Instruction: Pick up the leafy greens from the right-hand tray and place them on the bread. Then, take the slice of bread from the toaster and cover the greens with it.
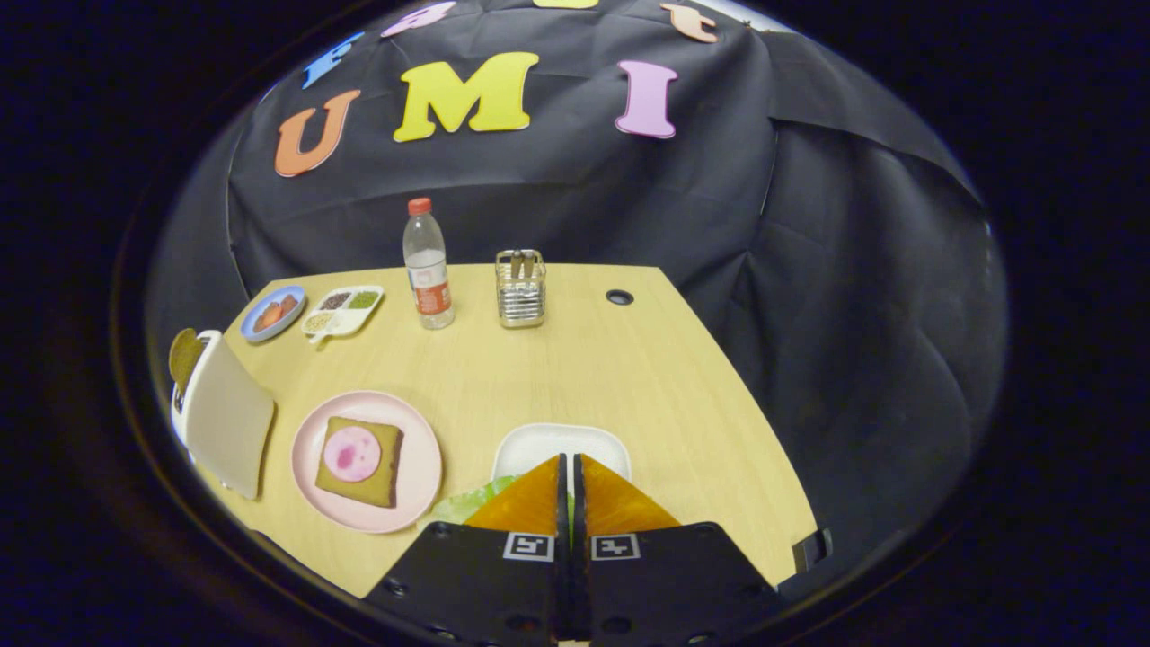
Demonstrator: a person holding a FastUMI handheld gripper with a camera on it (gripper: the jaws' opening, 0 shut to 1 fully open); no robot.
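Observation:
My gripper (570,458) hangs over the white tray (539,442), its fingers closed to a thin slit. The leafy greens (467,505) are pinched between them: a pale green leaf spreads out to the left under the left finger, and a sliver of green shows in the slit. Left of the tray sits a pink plate (418,490) holding a slice of bread (382,481) topped with a round pink slice (350,454). Further left stands the white toaster (225,418), with a brown slice of bread (184,355) sticking up from its far end.
At the back of the wooden table (584,368) stand a water bottle (428,265) and a wire holder (520,288). A blue plate (272,313) and a white divided dish (343,310) lie at the back left. A cable hole (619,296) sits near the far edge.

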